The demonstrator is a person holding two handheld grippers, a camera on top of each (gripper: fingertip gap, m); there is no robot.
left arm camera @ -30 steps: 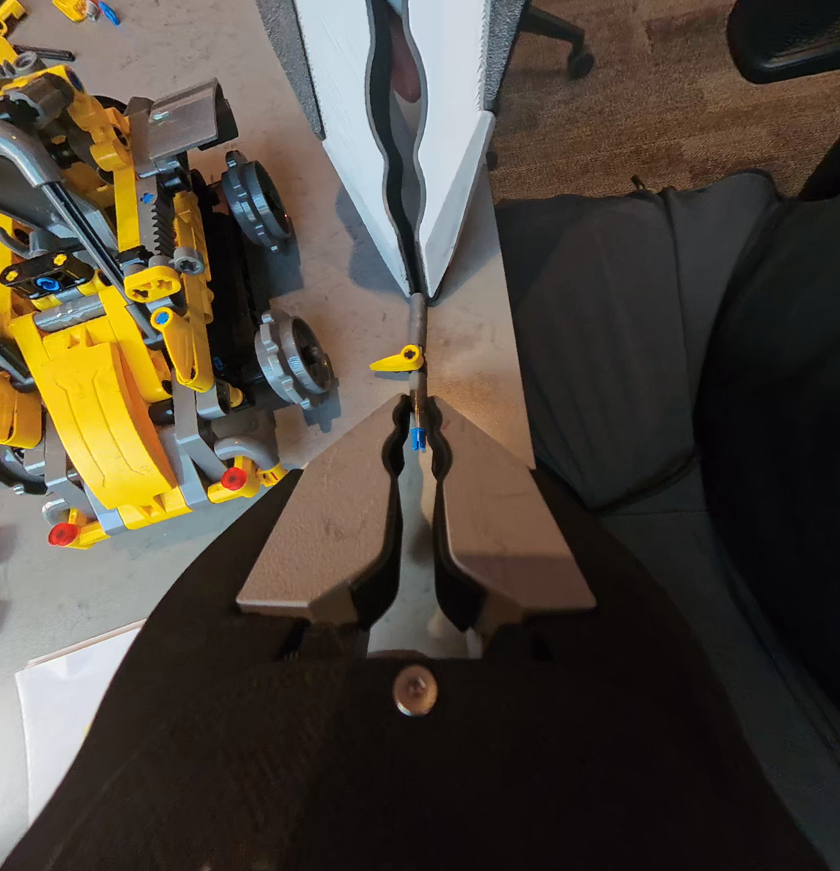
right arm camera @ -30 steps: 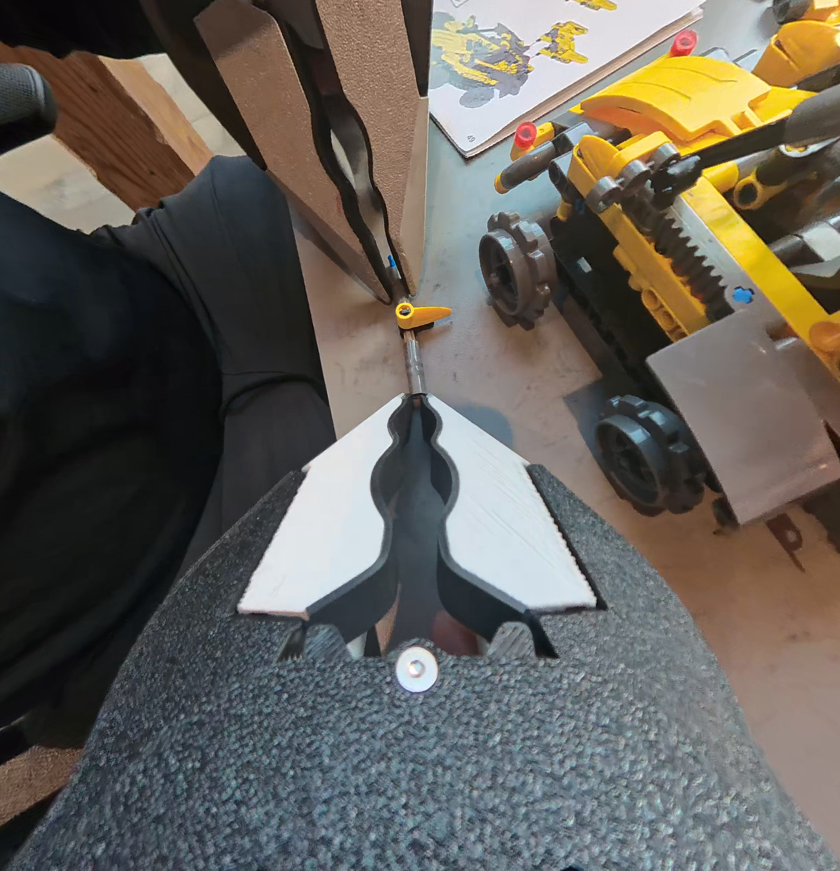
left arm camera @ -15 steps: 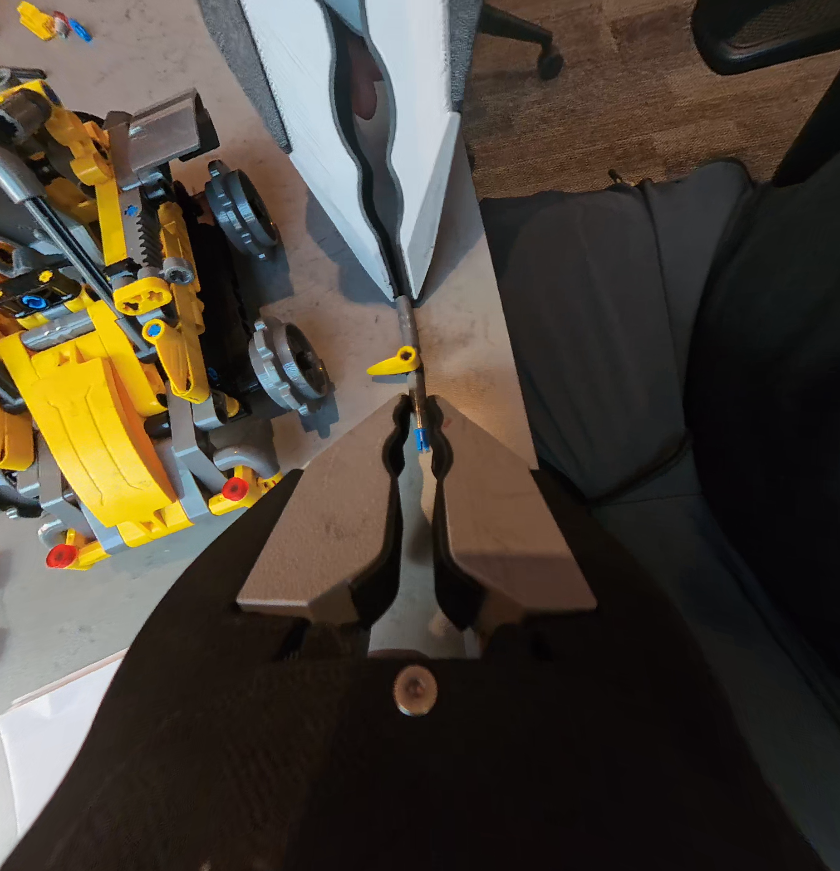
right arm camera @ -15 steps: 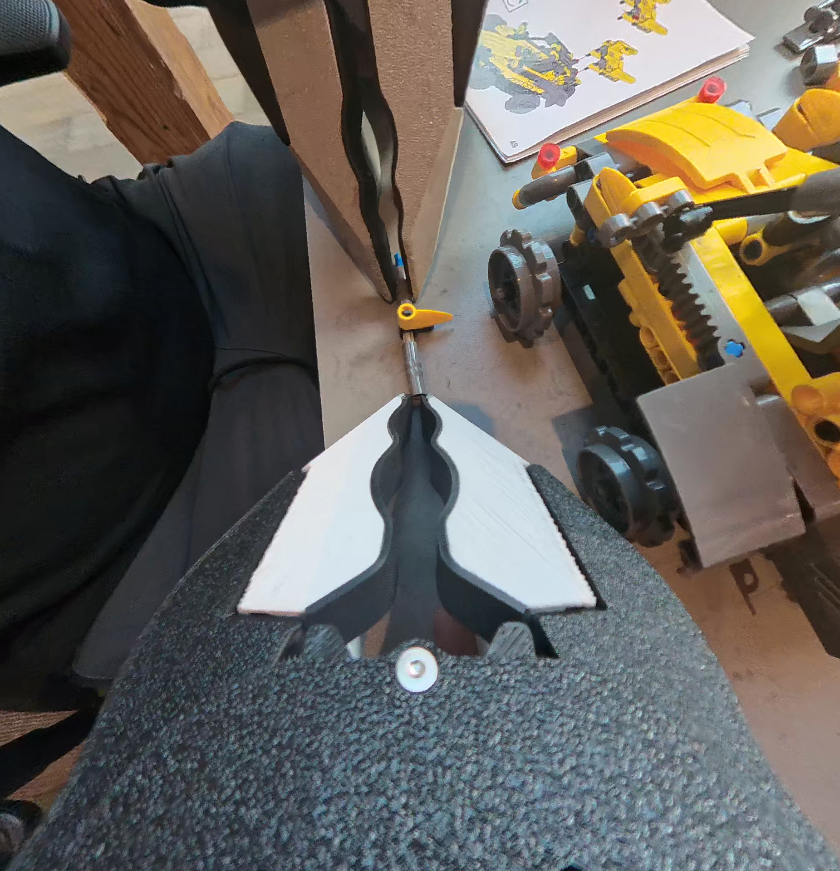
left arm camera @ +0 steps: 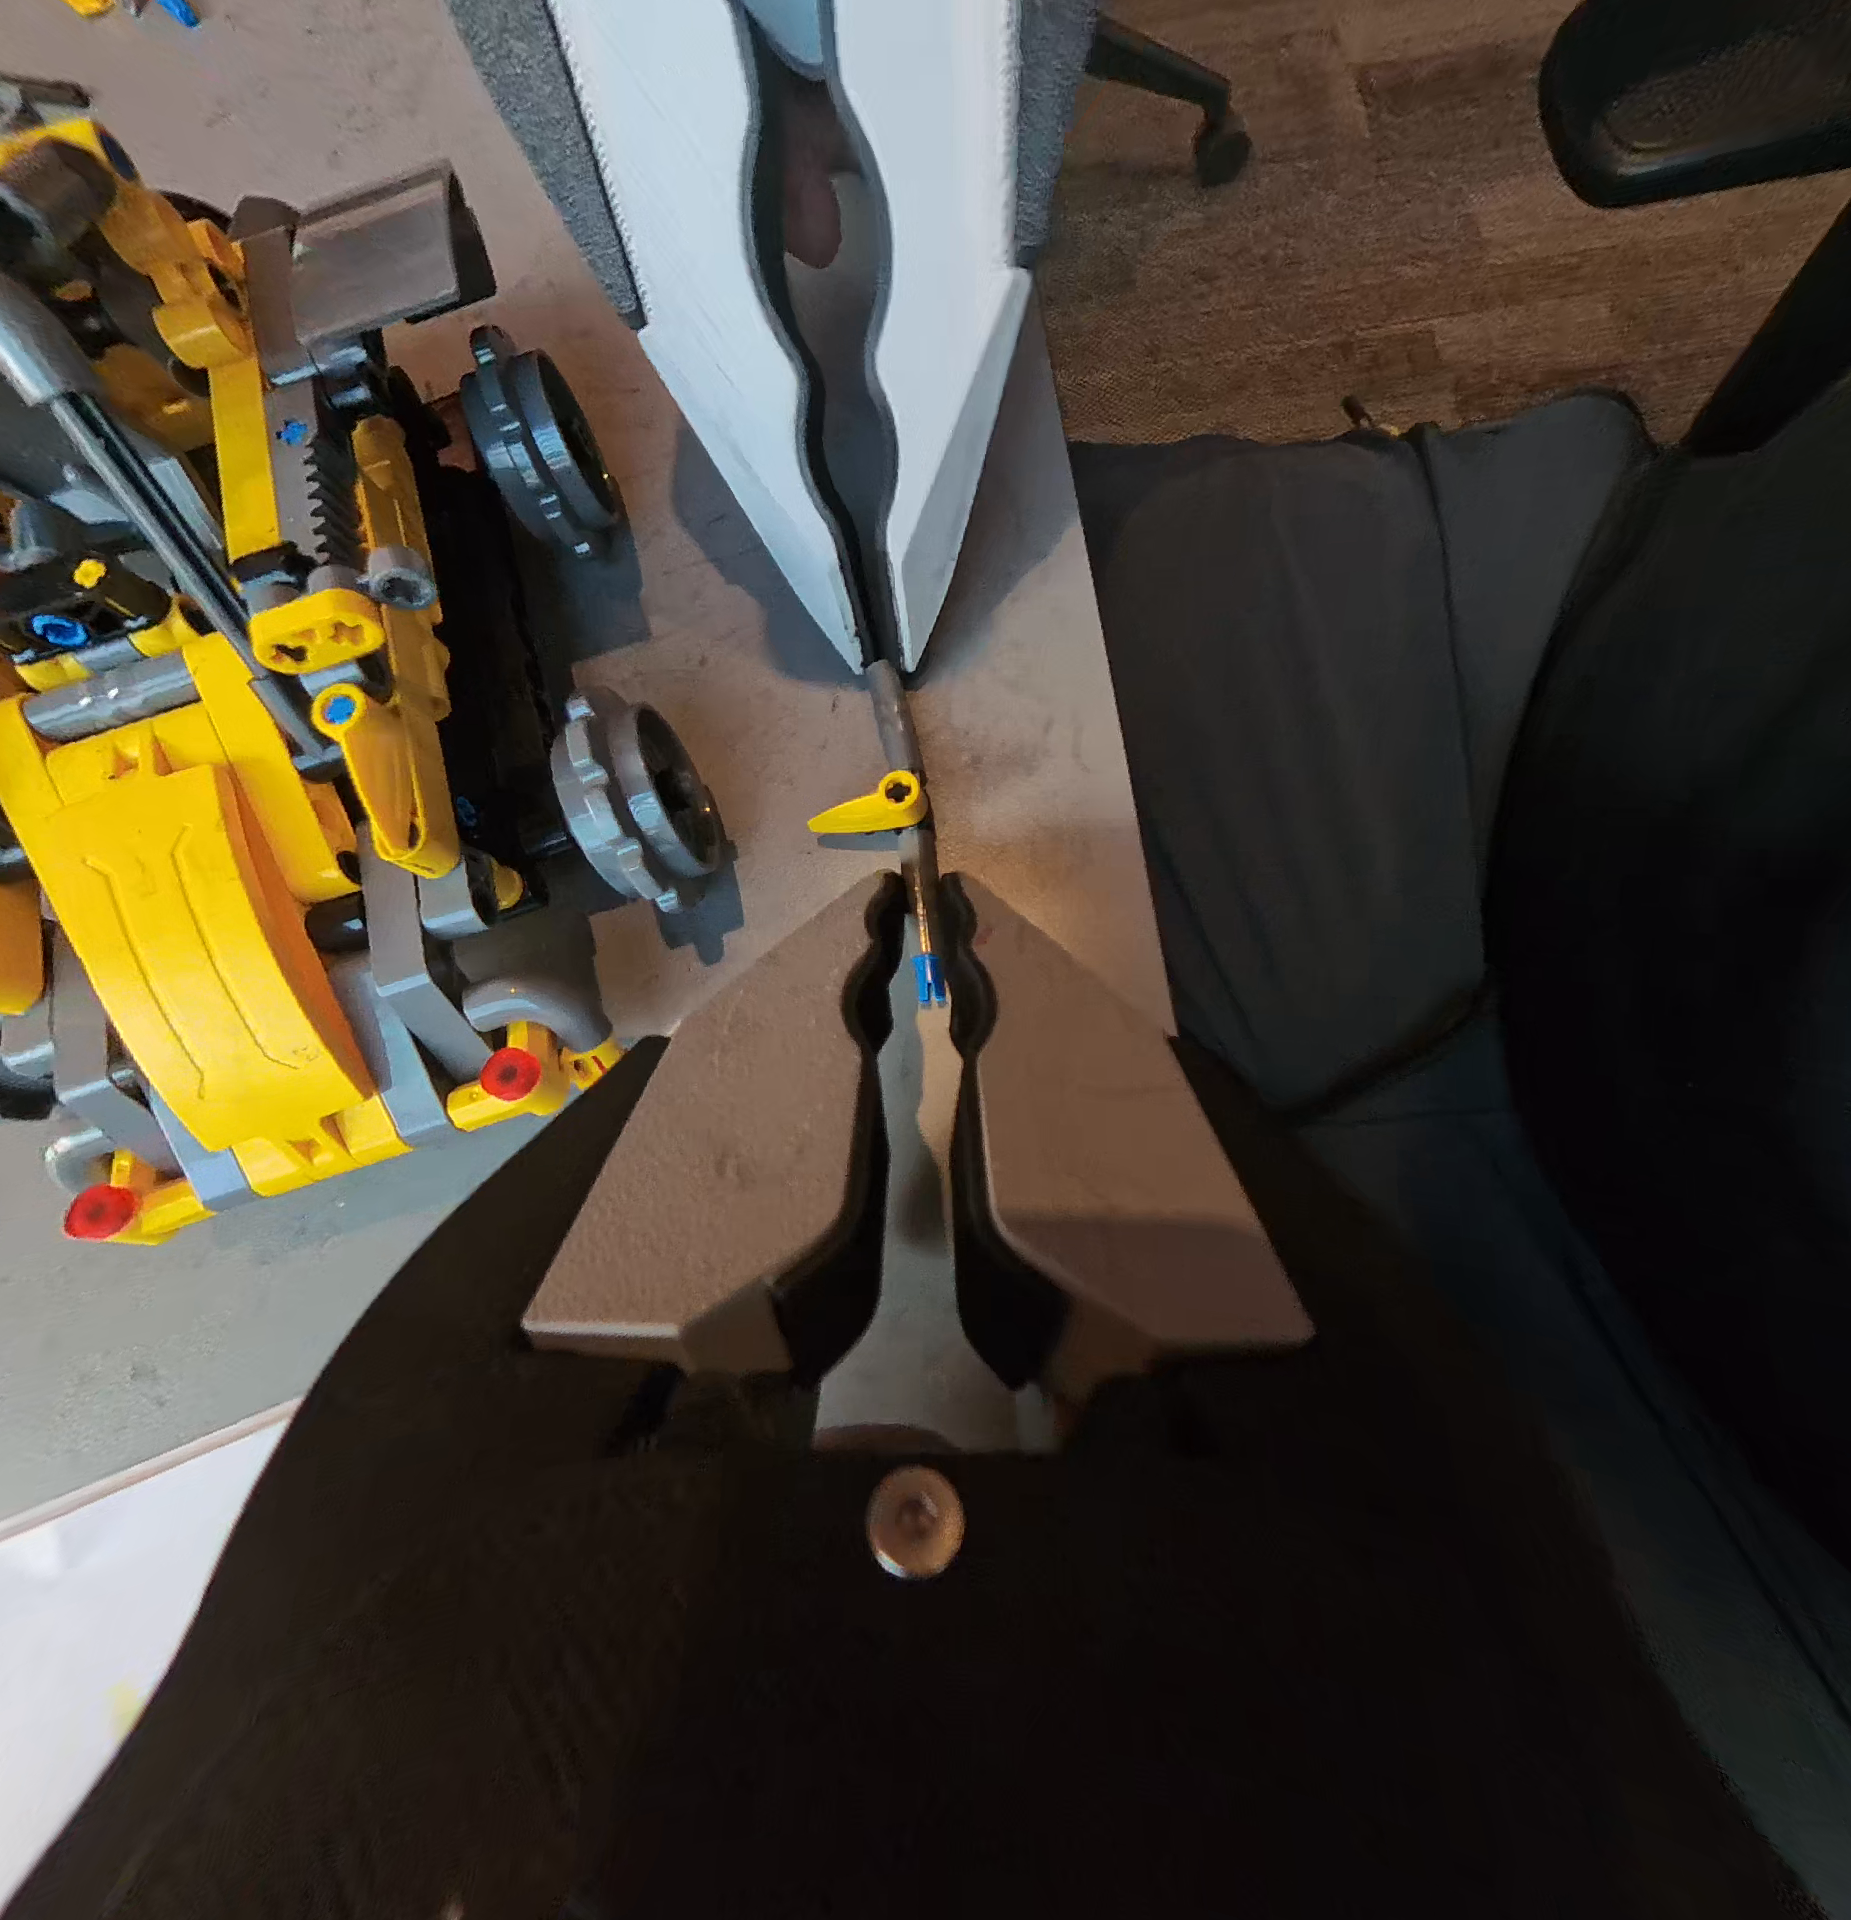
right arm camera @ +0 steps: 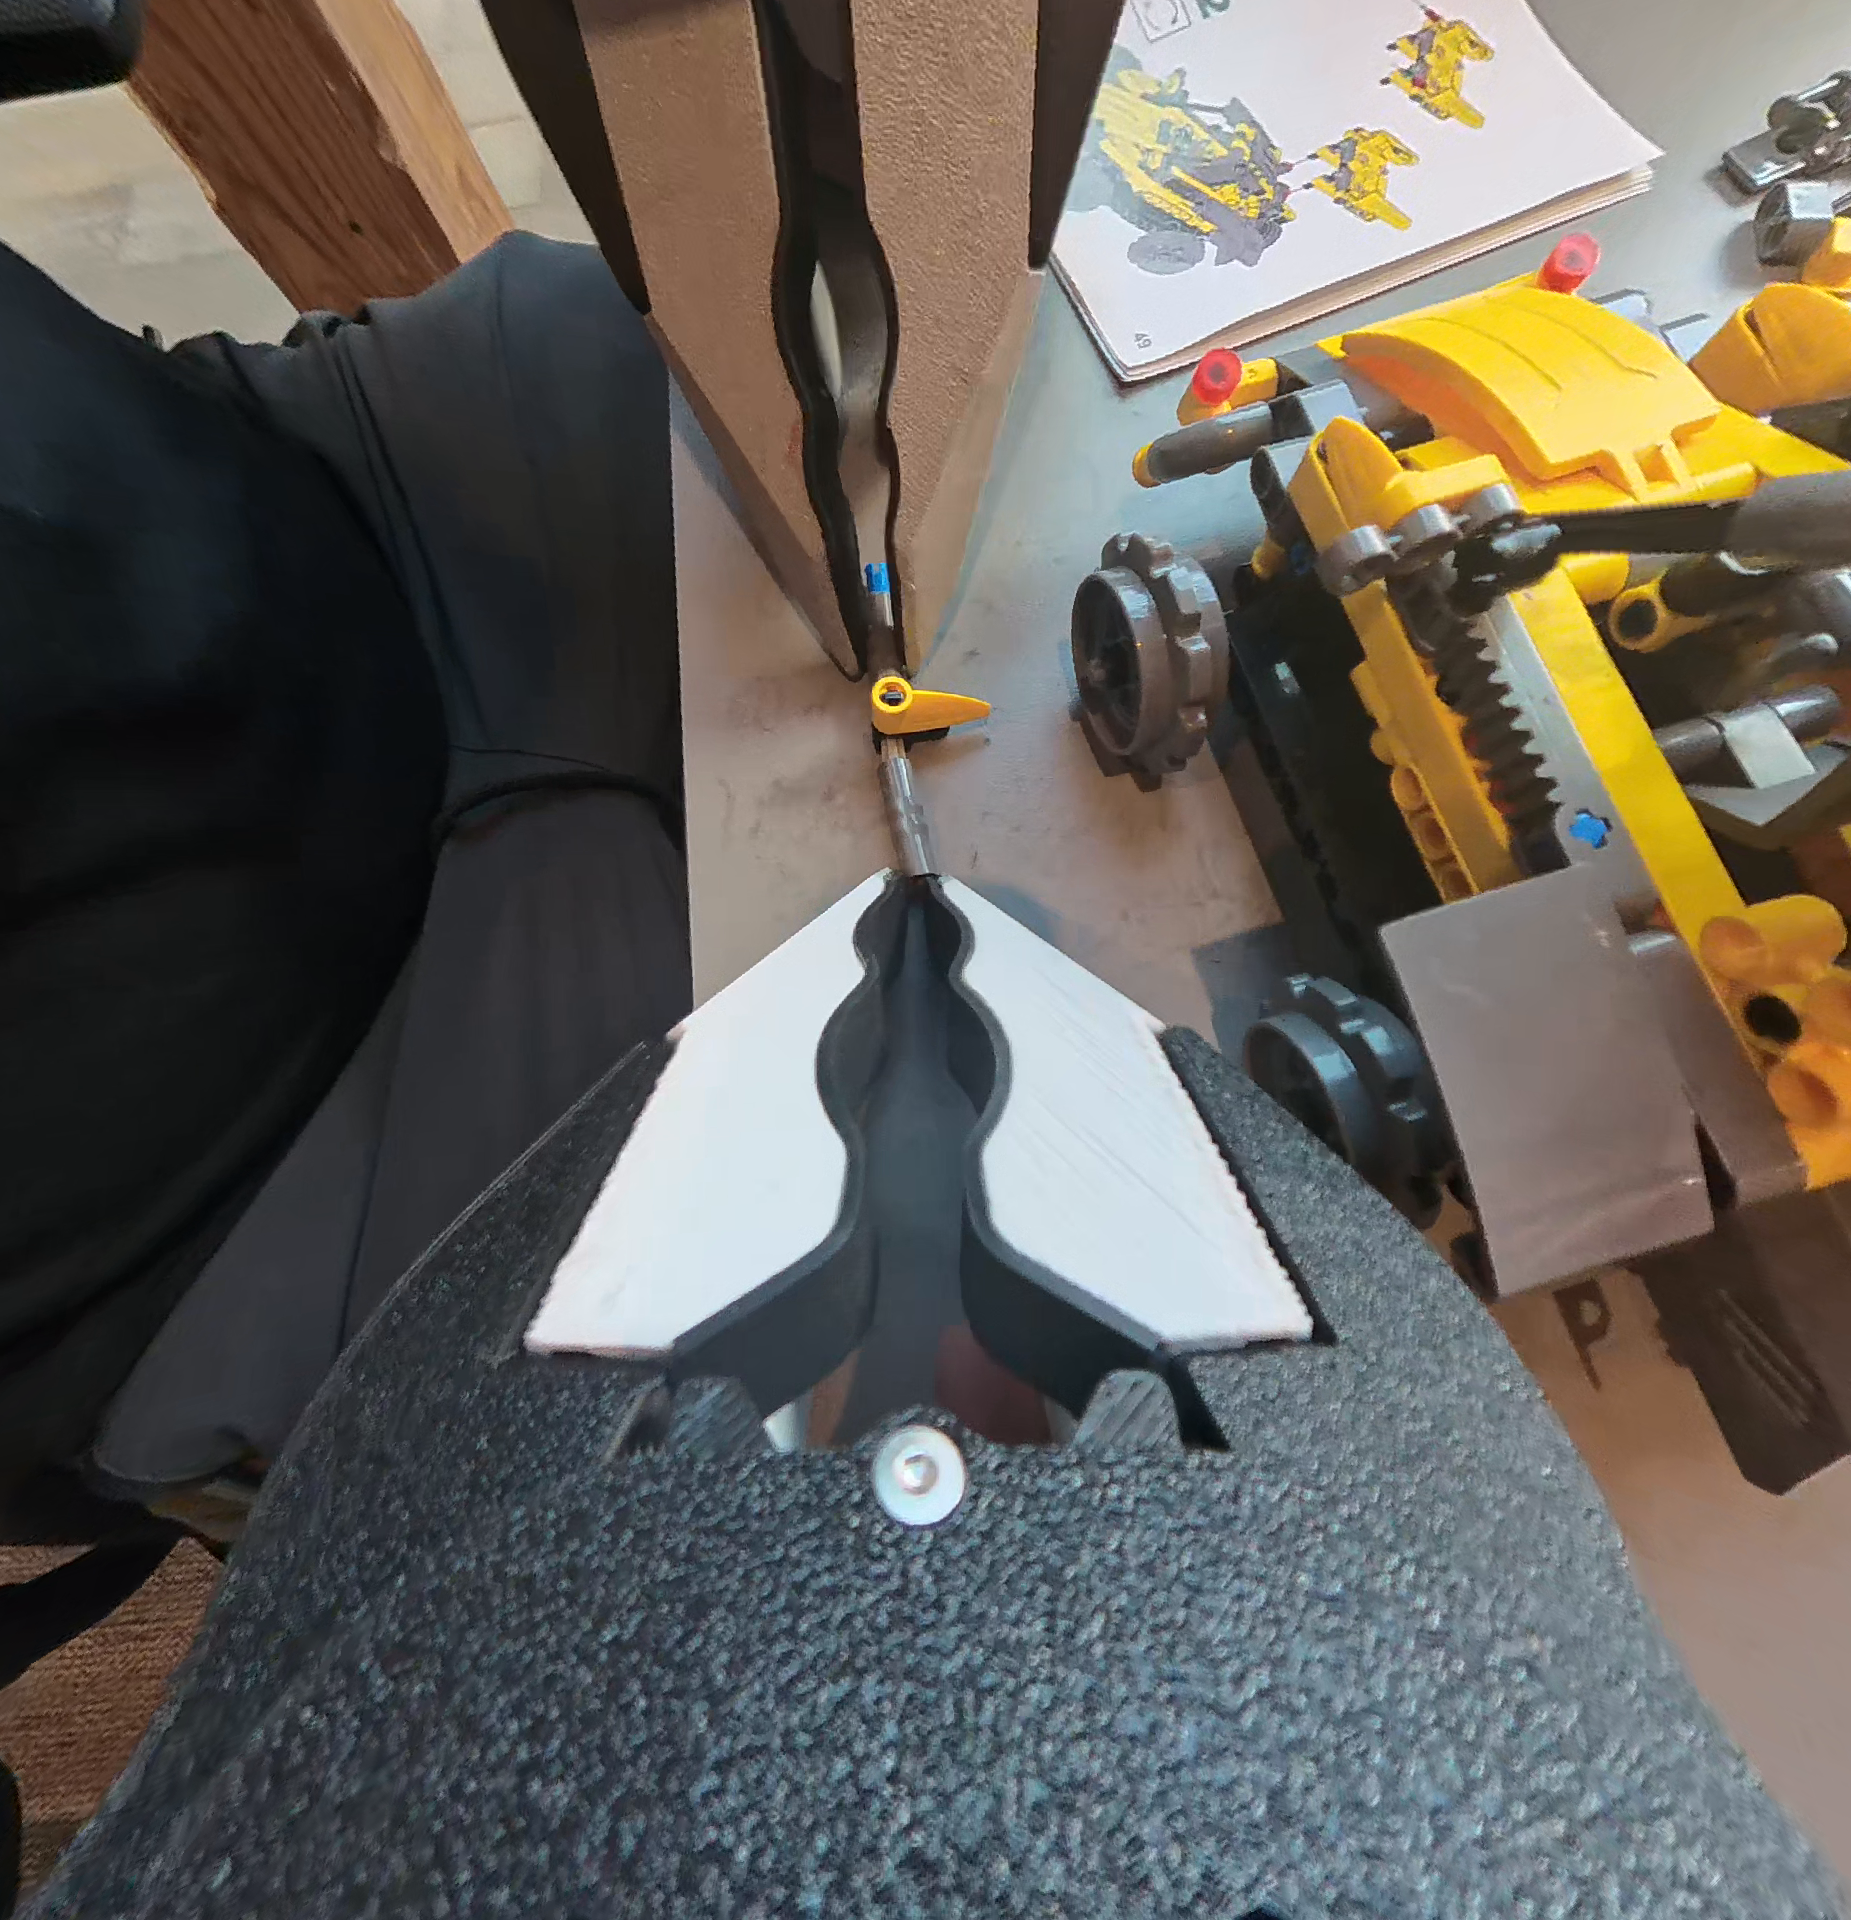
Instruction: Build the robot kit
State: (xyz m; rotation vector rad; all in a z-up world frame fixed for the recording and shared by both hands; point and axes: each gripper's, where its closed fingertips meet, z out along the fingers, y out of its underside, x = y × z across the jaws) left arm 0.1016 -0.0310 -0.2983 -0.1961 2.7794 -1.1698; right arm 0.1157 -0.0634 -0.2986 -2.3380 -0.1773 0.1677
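- The left gripper [left arm camera: 921, 894], with tan fingers, is clenched on one end of a thin grey axle [left arm camera: 905, 769]; a small blue pin [left arm camera: 931, 979] at that end of the axle shows between its fingers.
- The right gripper [right arm camera: 916, 883], with white fingers, is clenched on the opposite end of the same axle [right arm camera: 905, 805], so the two grippers face each other tip to tip above the worktop [left arm camera: 692, 156].
- A small yellow lever piece [left arm camera: 869, 812] sits on the axle between the two grippers, nearer the left one, its tapered tip pointing to 9 o'clock in the left wrist view and to 3 o'clock in the right wrist view.
- A yellow and grey brick-built vehicle [left arm camera: 204, 831] stands on the worktop at 9 o'clock of the axle in the left wrist view, near it but apart, two grey toothed wheels [left arm camera: 640, 800] facing the axle.
- An open instruction booklet [right arm camera: 1347, 156] lies at 1 o'clock in the right wrist view, beyond the vehicle.
- Dark clothing [right arm camera: 277, 727] of a seated person fills the side opposite the vehicle, off the worktop edge.
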